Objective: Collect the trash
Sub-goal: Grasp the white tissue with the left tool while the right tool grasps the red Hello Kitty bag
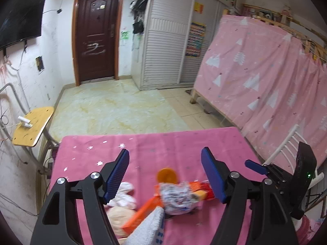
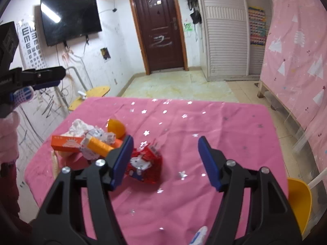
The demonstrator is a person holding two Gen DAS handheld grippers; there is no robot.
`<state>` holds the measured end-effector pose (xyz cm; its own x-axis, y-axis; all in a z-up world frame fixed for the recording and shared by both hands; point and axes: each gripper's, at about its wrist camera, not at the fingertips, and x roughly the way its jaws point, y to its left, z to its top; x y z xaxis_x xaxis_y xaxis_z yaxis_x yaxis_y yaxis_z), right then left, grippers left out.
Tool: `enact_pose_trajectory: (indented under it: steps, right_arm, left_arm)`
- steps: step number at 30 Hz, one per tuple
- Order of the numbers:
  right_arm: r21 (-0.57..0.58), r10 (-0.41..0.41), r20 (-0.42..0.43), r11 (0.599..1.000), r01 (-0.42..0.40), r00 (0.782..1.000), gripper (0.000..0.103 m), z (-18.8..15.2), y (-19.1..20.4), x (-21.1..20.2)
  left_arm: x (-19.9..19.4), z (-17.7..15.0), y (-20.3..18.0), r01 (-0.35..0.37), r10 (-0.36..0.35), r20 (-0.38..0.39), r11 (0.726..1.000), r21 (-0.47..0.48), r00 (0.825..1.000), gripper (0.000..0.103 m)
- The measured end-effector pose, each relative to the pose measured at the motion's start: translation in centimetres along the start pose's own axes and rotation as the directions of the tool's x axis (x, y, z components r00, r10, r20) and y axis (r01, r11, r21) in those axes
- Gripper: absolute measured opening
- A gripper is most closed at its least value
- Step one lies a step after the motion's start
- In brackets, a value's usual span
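Note:
A heap of trash lies on the pink table cloth [image 2: 204, 134]: an orange box [image 2: 66, 143], a crumpled white printed wrapper [image 2: 96, 137], crumpled white tissue [image 2: 78, 125], an orange cup [image 2: 116, 127] and a red cartoon wrapper [image 2: 144, 163]. My right gripper [image 2: 164, 161] is open and empty, its left finger just beside the red wrapper. My left gripper [image 1: 165, 175] is open and empty, hovering above the heap; below it show the printed wrapper [image 1: 177, 198], orange box [image 1: 143, 212], cup [image 1: 166, 175] and tissue [image 1: 124, 194]. The left gripper also shows at the right wrist view's left edge [image 2: 40, 79].
A yellow chair [image 2: 300, 200] stands at the table's right side. A wooden stool [image 1: 32, 126] with a white object stands left of the table. A pink curtain [image 1: 265, 77] hangs along the right. The brown door [image 1: 96, 34] and white wardrobe [image 1: 167, 40] are across the tiled floor.

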<state>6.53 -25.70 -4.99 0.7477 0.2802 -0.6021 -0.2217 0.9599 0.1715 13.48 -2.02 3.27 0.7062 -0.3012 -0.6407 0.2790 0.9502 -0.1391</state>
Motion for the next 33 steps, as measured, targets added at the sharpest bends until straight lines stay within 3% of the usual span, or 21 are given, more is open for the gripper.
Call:
enact_pose_trajectory:
  steps: [8, 11, 15, 23, 24, 26, 28, 31, 33]
  right_arm:
    - [-0.008, 0.024, -0.088, 1.0, -0.025, 0.996, 0.066, -0.7, 1.3, 2.8]
    - [-0.015, 0.026, -0.117, 0.999, -0.028, 0.993, 0.073, -0.9, 1.6, 3.7]
    - [-0.027, 0.025, -0.143, 0.999, -0.029, 0.989, 0.073, -1.0, 2.2, 4.4]
    - [-0.047, 0.016, -0.212, 0.999, -0.027, 0.977, 0.073, -1.2, 2.9, 5.7]
    - [-0.051, 0.013, -0.218, 0.998, -0.025, 0.976, 0.071, -1.2, 3.0, 5.8]
    - [-0.058, 0.015, -0.233, 0.998, -0.029, 0.972, 0.057, -1.4, 3.1, 6.1]
    - [-0.069, 0.016, -0.243, 0.997, -0.033, 0.97, 0.044, -1.4, 3.3, 6.3]
    - [-0.084, -0.005, -0.228, 0.996, -0.014, 0.974, 0.042, -1.3, 3.7, 6.1]
    - [-0.085, -0.02, -0.206, 0.996, 0.003, 0.978, 0.041, -1.2, 3.6, 5.7]
  left_arm:
    - [2.7, -2.1, 5.5, -0.079, 0.075, -0.088, 0.996, -0.04, 0.993, 0.067]
    - [4.5, -3.1, 7.6, -0.101, 0.09, -0.133, 0.992, -0.077, 0.987, 0.067]
    - [6.3, -4.7, 10.1, -0.106, 0.081, -0.185, 0.986, -0.129, 0.979, 0.067]
    - [9.3, -6.8, 10.3, -0.101, 0.057, -0.271, 0.983, -0.152, 0.961, 0.067]
    - [9.7, -7.0, 10.2, -0.109, 0.063, -0.283, 0.983, -0.147, 0.957, 0.066]
    - [10.0, -7.2, 10.0, -0.122, 0.08, -0.284, 0.984, -0.133, 0.955, 0.066]
    - [10.2, -7.2, 9.6, -0.13, 0.091, -0.287, 0.984, -0.119, 0.954, 0.062]
    - [10.0, -7.2, 9.3, -0.141, 0.103, -0.288, 0.983, -0.116, 0.952, 0.033]
    - [9.6, -7.1, 8.8, -0.158, 0.125, -0.275, 0.983, -0.098, 0.953, 0.026]
